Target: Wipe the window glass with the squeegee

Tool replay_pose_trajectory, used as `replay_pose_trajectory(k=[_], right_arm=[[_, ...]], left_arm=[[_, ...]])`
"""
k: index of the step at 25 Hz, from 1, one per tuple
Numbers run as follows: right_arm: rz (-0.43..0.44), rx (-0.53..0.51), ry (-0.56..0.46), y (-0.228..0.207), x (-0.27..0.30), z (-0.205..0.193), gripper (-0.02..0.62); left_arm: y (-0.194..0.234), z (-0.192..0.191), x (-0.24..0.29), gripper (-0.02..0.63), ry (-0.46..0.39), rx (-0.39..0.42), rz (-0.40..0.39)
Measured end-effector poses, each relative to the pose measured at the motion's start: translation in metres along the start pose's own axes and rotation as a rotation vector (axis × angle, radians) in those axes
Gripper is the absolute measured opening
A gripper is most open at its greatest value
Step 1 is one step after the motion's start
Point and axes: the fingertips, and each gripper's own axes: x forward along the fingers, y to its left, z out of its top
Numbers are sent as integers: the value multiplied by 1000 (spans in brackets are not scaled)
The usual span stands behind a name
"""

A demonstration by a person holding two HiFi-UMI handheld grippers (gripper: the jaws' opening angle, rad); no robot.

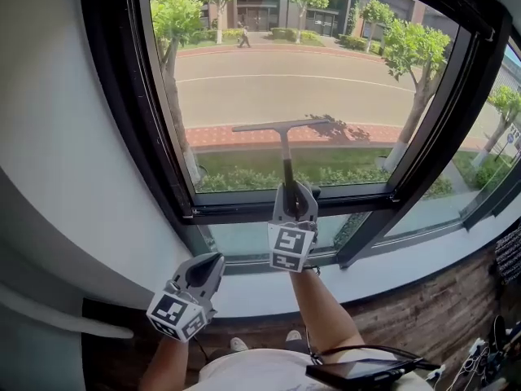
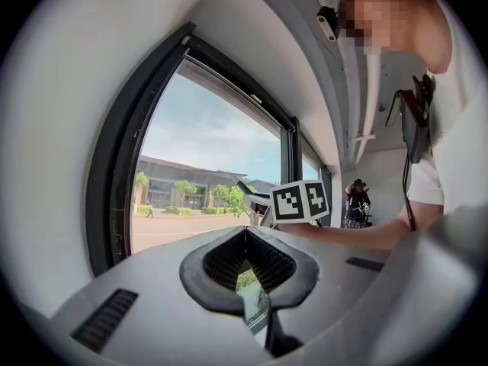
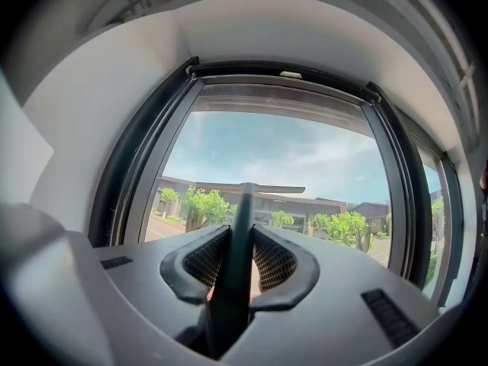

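Observation:
A dark squeegee [image 1: 285, 149] stands upright against the window glass [image 1: 342, 80], its T-shaped blade [image 1: 281, 125] lying across the middle of the pane. My right gripper [image 1: 293, 192] is shut on the lower end of its handle, just above the bottom frame bar. In the right gripper view the handle [image 3: 238, 242] runs up between the jaws of the right gripper [image 3: 240, 233] to the blade [image 3: 255, 188]. My left gripper [image 1: 207, 265] hangs lower left, below the sill and away from the glass. In its own view the left gripper [image 2: 245, 232] has its tips together, holding nothing.
A thick black window frame [image 1: 122, 112] surrounds the pane, with a narrow lower pane [image 1: 244, 239] and a white sill [image 1: 391, 267] beneath. A white wall [image 1: 57, 153] stands left. A wooden floor [image 1: 423, 316] and cables [image 1: 480, 357] lie lower right. A phone [image 1: 358, 371] hangs at the person's waist.

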Motion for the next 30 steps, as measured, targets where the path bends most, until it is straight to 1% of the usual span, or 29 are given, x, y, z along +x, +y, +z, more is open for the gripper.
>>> replay_pose_trajectory(k=[9,20,30], right_arm=[[15,-7,62,2,-8,-32,98],[42,17,188,7,-23,-95,98],[45,39,266,11,-29,-134,98]], left_arm=[[-3,-5,6,17,11,-11,-17],[-4,-12,9,15,23,-22,-11],[-3,-14,9,17,28,-24,-9]])
